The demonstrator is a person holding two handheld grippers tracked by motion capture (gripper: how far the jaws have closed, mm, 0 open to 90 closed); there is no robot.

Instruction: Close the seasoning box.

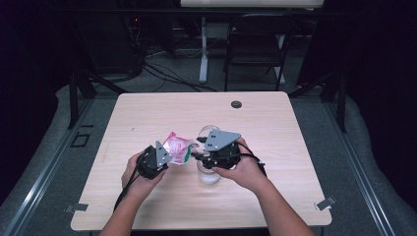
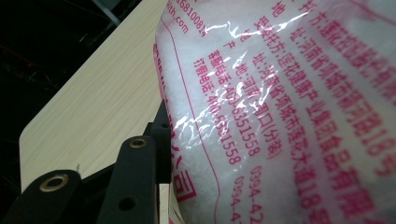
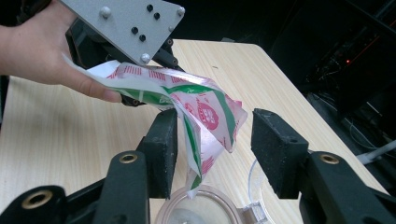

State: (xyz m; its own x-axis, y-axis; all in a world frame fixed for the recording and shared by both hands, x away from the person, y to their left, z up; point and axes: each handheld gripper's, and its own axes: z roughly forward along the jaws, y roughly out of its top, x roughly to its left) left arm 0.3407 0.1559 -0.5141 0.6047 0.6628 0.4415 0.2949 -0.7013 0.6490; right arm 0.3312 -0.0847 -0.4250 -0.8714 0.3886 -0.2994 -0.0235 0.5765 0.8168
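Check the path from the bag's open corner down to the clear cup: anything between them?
Nothing visible. The bag, held by the left gripper, hangs its corner right above the clear cup. The right gripper has open jaws on either side of that corner, not under it.

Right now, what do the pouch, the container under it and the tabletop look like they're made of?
Pouch: thin glossy plastic film with pink and green print; it creases and glints, and white granules show through it in the left gripper view.
Container: clear, smooth, rigid, probably plastic, possibly glass; the table shows through it.
Tabletop: pale matte wood-grain, likely laminate.
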